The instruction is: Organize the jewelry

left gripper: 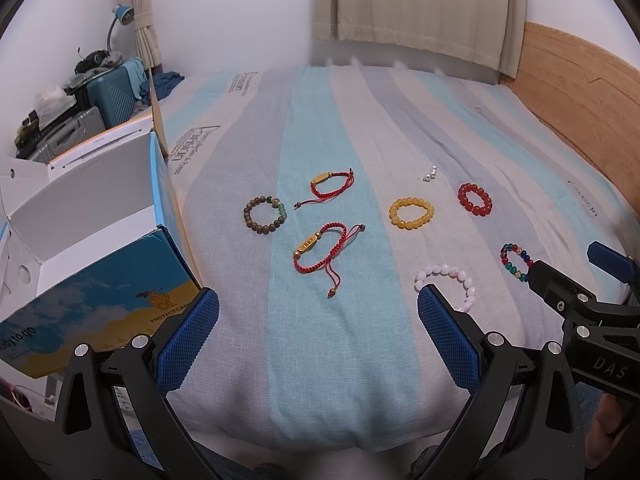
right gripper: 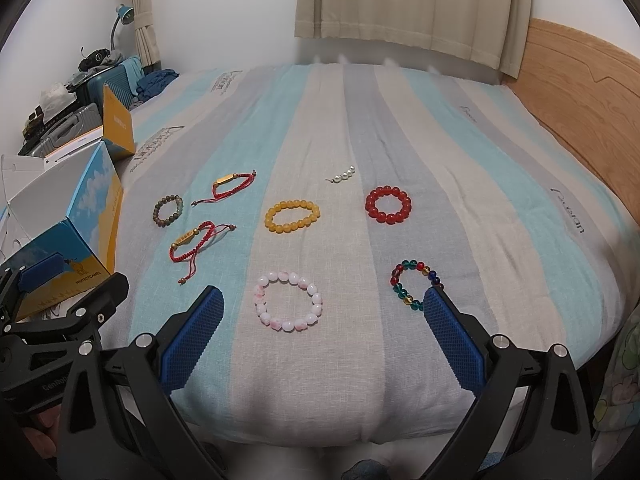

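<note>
Several bracelets lie on a striped bed. There are a brown bead bracelet, two red cord bracelets, a yellow one, a red bead one, a pink one, a multicolour one and a small pearl piece. My left gripper is open and empty above the bed's near edge. My right gripper is open and empty, with the pink bracelet between its fingers' line of sight.
An open blue and yellow cardboard box stands at the bed's left edge. A wooden headboard runs along the right. Suitcases and clutter are at the far left; curtains hang behind.
</note>
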The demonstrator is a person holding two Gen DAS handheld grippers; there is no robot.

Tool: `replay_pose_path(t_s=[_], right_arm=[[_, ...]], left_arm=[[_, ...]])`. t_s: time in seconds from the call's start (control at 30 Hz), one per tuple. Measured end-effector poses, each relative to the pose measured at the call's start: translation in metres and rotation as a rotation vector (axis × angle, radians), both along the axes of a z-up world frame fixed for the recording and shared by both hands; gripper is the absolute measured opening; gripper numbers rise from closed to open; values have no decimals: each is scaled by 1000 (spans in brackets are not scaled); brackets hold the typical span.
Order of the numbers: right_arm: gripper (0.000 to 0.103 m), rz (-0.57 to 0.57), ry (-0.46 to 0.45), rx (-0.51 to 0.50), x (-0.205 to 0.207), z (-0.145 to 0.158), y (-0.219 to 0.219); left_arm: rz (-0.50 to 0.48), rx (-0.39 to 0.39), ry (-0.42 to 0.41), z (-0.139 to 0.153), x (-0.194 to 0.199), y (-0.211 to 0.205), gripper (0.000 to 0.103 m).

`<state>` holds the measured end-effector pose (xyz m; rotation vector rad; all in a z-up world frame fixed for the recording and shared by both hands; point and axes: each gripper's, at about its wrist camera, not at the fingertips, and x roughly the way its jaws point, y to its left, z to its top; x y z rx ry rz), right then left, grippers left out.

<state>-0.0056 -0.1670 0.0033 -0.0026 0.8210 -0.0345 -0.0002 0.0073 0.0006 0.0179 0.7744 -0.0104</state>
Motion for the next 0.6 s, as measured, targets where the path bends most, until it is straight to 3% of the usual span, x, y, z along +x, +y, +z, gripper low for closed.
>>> replay_pose_path(t_s=[0.6], right_arm=[[96, -1, 4, -2, 1, -1, 0]], left_arm=[[-2, 1, 6, -3, 1, -1, 97]])
